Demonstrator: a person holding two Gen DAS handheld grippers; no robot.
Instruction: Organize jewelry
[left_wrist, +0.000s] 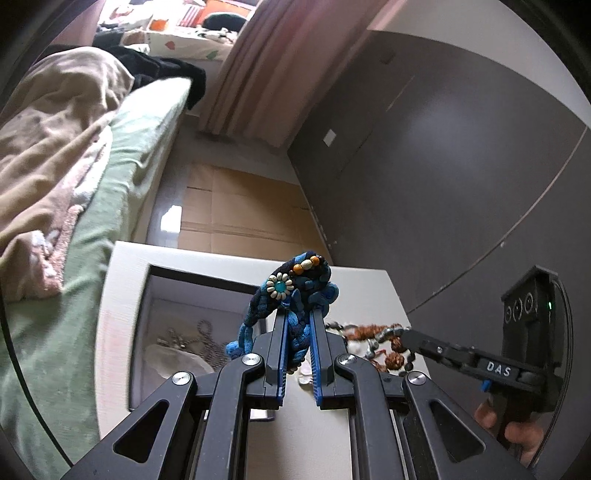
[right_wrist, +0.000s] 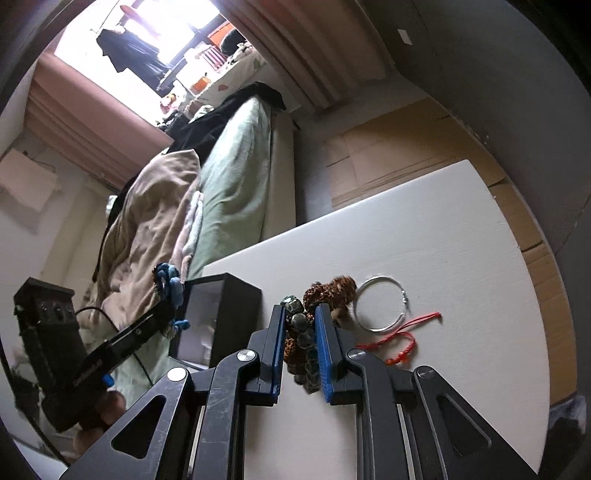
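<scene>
Mid-sort: my left claw (left_wrist: 298, 321) is clamped on the blue braided bracelet (left_wrist: 291, 291), held up over the open box (left_wrist: 184, 325). Right claw (right_wrist: 300, 325) sits narrowly parted around the dark bead bracelet (right_wrist: 304, 354) on the bench (right_wrist: 443, 229). Next I'd lower and drop the blue one in.

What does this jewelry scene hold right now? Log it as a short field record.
left gripper: shut on blue braided fabric bracelet, held above the box
right gripper: jaws either side of dark green beaded bracelet; grip unclear
black open-top box: on white table, silver chain inside
also on table: brown seed-bead bracelet, thin silver bangle, red cord bracelet
</scene>
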